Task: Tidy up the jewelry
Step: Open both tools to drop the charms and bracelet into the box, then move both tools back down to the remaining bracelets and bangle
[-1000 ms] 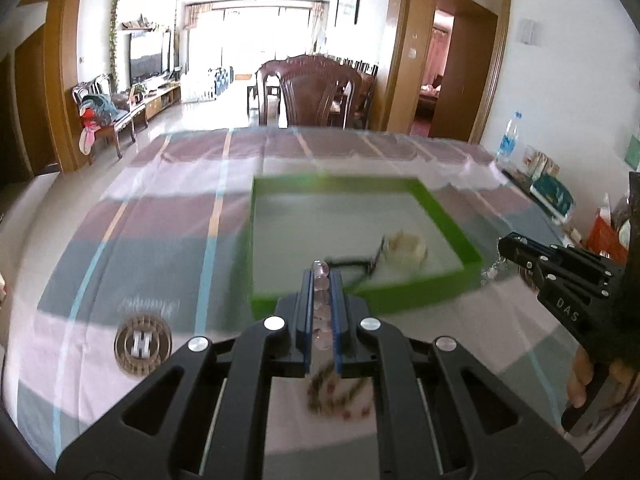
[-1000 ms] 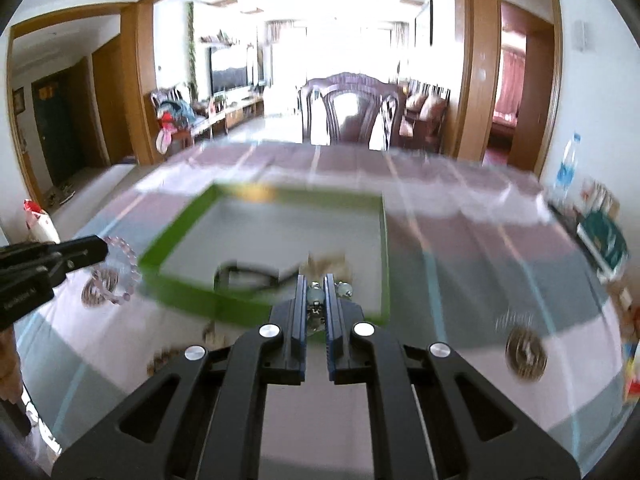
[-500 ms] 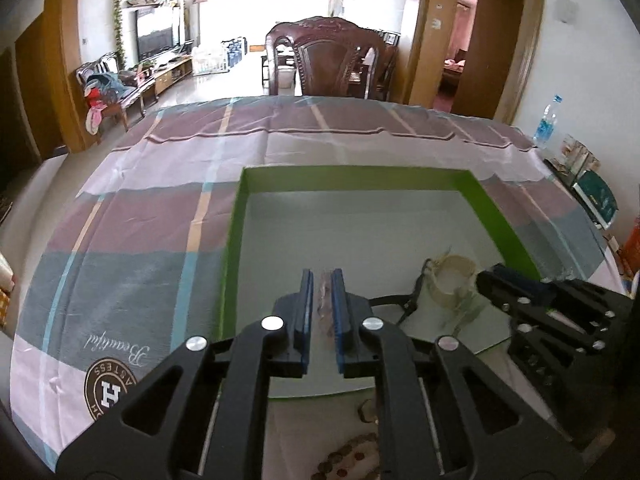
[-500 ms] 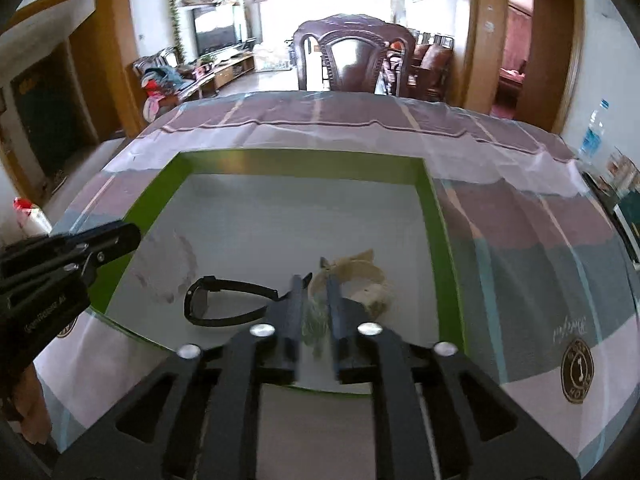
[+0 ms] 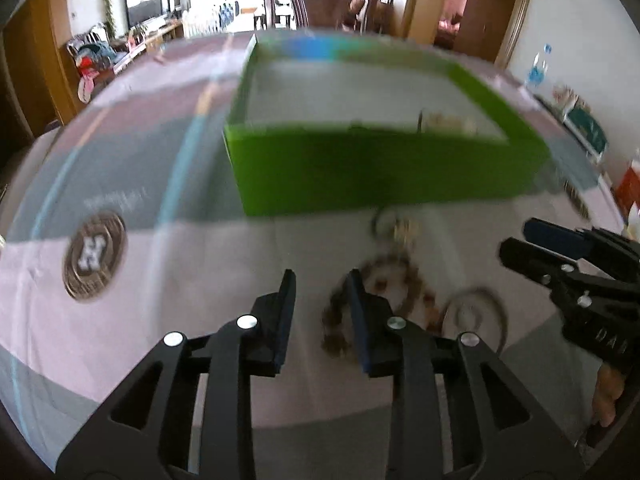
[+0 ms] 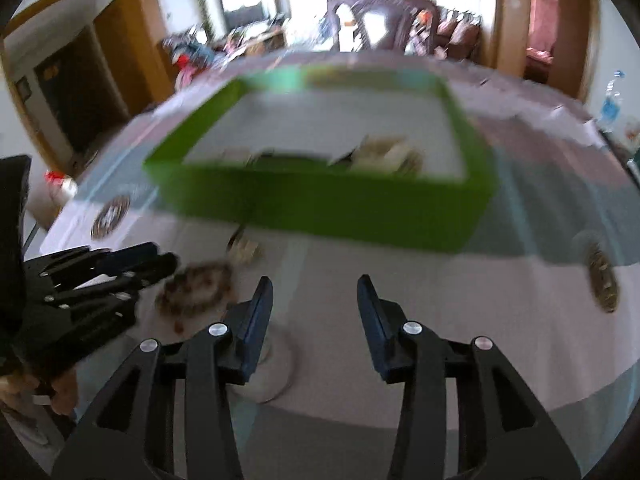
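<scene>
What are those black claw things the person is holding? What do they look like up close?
Each tool is a black plastic frame of struts with cut-out gaps, joined by round silver bolts. Two flat fingers with dark blue pads stick out in front. The left tool and the right tool look alike. Seen from the side, the right tool carries pale lettering that starts "DA"; the rest is cut off. No cables or sleeves show.

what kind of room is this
Most likely a home dining area that opens onto a living room. The green tray sits on a table under a striped tablecloth, a carved wooden dining chair stands at the far side, and a television is in the bright room beyond.
</scene>
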The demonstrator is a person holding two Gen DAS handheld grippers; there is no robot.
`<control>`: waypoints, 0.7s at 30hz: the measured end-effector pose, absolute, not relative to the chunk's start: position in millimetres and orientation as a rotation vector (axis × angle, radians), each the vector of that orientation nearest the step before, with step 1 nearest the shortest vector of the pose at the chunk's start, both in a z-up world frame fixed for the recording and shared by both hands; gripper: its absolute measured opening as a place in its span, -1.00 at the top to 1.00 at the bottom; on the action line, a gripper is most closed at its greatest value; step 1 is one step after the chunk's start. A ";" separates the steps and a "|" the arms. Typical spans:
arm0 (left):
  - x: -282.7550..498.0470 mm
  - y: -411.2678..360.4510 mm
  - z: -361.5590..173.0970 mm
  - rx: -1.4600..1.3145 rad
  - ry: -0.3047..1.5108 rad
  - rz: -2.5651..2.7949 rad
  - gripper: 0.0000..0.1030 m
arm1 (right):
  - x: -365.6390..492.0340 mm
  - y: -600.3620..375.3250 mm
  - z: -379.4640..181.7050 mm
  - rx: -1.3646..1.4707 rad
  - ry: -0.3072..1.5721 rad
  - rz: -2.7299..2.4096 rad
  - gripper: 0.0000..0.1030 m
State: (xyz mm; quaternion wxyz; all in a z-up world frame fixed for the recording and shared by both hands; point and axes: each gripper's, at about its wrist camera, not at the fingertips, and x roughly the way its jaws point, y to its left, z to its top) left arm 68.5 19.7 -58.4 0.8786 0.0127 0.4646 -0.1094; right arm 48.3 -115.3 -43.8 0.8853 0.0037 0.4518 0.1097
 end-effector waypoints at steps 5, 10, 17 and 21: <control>59.1 18.8 -66.4 0.053 0.963 -0.222 0.45 | 47.3 -87.1 -56.4 -0.028 0.976 0.275 0.15; 50.4 17.9 -67.5 0.070 0.953 -0.213 0.45 | 46.0 -66.8 -65.3 -0.096 0.971 0.275 0.14; 49.1 16.9 -67.2 0.062 0.951 -0.216 0.44 | 52.6 -62.8 -67.6 -0.126 0.967 0.270 0.14; 50.2 16.1 -67.2 0.050 0.952 -0.218 0.44 | 49.7 -67.7 -64.0 -0.116 0.959 0.293 0.14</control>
